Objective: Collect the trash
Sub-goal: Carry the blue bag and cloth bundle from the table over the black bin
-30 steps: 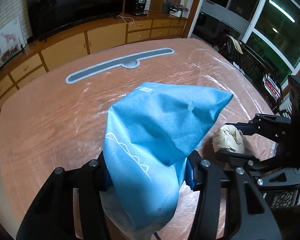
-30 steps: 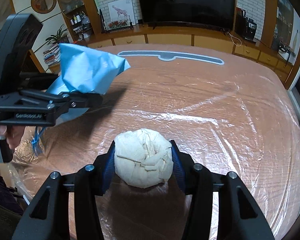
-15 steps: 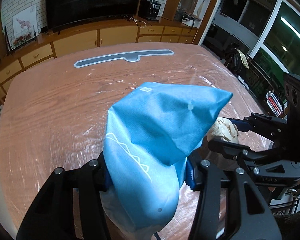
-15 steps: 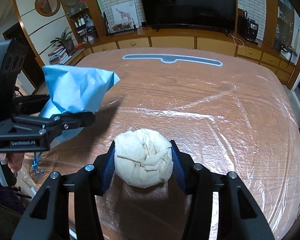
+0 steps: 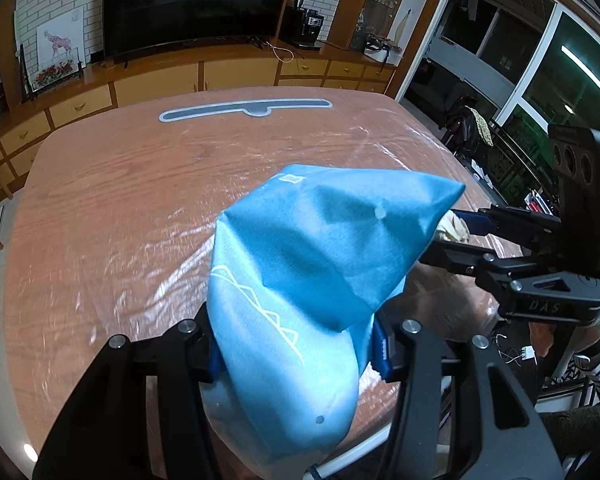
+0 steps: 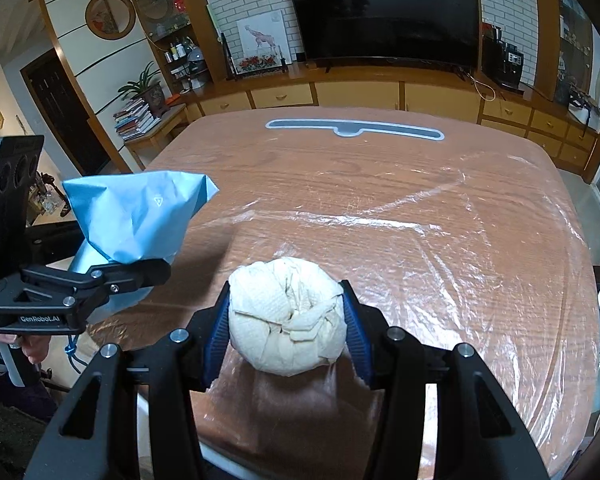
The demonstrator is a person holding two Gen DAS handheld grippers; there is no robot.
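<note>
Plastic-covered wooden table (image 6: 400,208), living room behind. Left gripper (image 5: 296,344) fingers pinch blue bag (image 5: 320,264); right gripper (image 6: 286,322) fingers clamp paper wad (image 6: 286,316), near bag. Step: bagging. Next likely needs the bag mouth found, wad released inside.

bag (image 5: 320,256): matt blue cloth | wad (image 6: 287,316): crumpled paper | table (image 6: 380,184): wood (glossy film-covered)
</note>
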